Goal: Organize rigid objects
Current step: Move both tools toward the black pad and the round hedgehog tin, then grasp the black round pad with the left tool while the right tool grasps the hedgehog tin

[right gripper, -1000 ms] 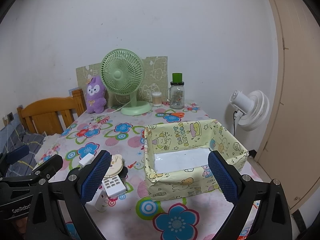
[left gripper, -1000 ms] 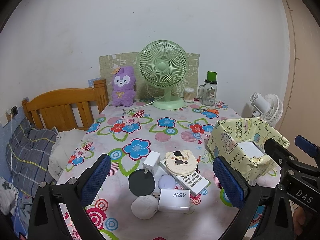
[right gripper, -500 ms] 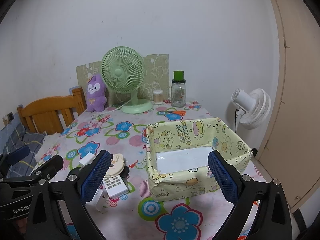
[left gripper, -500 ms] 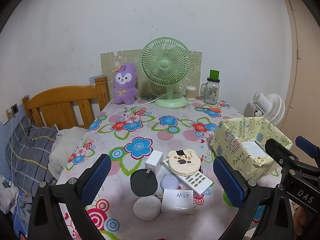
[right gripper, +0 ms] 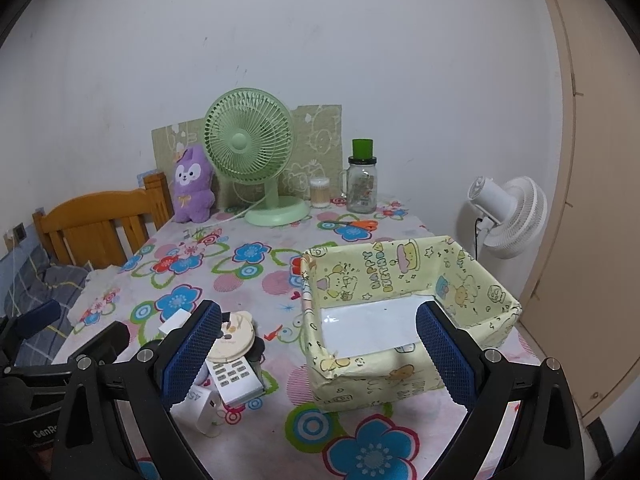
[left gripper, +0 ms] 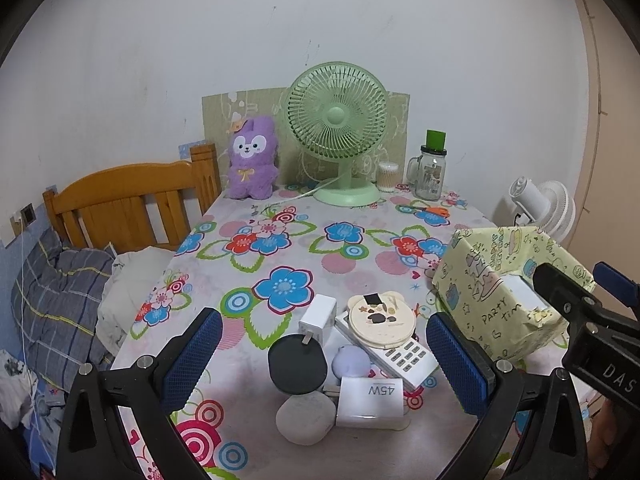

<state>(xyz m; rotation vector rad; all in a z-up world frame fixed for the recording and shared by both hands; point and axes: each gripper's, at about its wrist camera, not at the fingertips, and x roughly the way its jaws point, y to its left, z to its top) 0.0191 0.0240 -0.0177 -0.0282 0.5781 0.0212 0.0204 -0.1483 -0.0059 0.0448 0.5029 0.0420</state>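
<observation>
A pile of small objects lies on the floral tablecloth: a white remote (left gripper: pixel 394 350), a round cream bear-face case (left gripper: pixel 380 316), a black disc (left gripper: pixel 295 362), a grey stone-like lump (left gripper: pixel 306 418), a white 45W charger (left gripper: pixel 370 396) and a white plug cube (left gripper: pixel 318 314). My left gripper (left gripper: pixel 326 364) is open above the pile, holding nothing. A yellow patterned box (right gripper: pixel 404 316) stands open to the right. My right gripper (right gripper: pixel 318 354) is open above the box's near left corner. The remote (right gripper: pixel 232 376) and case (right gripper: pixel 234 336) show left of it.
At the table's far end stand a green desk fan (left gripper: pixel 338 132), a purple plush (left gripper: pixel 252 164), a glass jar with green lid (left gripper: pixel 432 168) and a cotton swab tub (left gripper: pixel 388 176). Orange scissors (right gripper: pixel 356 224) lie nearby. A wooden headboard (left gripper: pixel 128 204) is left, a white fan (right gripper: pixel 508 216) right.
Both grippers have risen and drawn back slightly, so the table items sit a little lower and farther in view. Both stay open. Nothing on the table has moved.
</observation>
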